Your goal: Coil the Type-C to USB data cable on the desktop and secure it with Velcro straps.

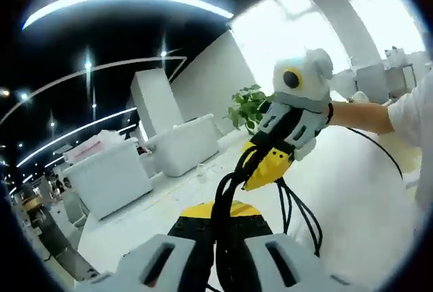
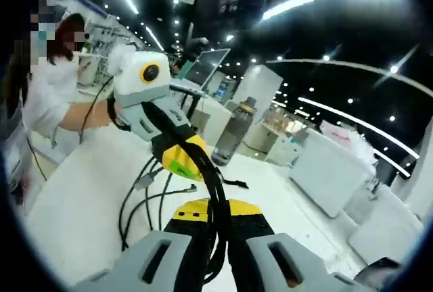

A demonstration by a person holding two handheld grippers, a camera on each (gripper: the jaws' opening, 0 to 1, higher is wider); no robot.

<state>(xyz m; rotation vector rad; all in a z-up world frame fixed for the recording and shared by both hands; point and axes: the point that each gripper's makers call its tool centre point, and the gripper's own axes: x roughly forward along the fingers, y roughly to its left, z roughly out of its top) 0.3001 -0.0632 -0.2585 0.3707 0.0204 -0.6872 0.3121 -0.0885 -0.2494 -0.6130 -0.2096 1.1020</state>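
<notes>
I find the black data cable point(image 1: 229, 190) gathered into a bundle of several strands and held up off the white worktop point(image 1: 358, 197), stretched between my two grippers. The bundle's long axis runs from one gripper to the other. In the left gripper view it rises from between my own jaws toward the right hand-held gripper point(image 1: 264, 163); in the right gripper view it runs from my jaws up to the left hand-held gripper point(image 2: 181, 160). Loose loops hang from the far end of the bundle and trail toward the worktop point(image 2: 81, 204). A pale connector end point(image 2: 143, 182) shows among them; I cannot tell which plug it is.

Left hand-held gripper: clamped on the cable bundle. Right hand-held gripper: likewise clamped on the bundle, strands passing between its jaws.

I judge the coiling partly done: the strands are collected, but the hanging loops are uneven and not yet a tidy coil. I see no Velcro strap around the bundle, so securing remains. A small dark strip point(image 2: 233, 184) lies on the worktop beyond the cable, toward the far edge; it may be the strap, though I cannot confirm.

A dark bottle point(image 2: 233, 133) stands near that far edge. A potted plant point(image 1: 249, 106) stands behind the worktop.
</notes>
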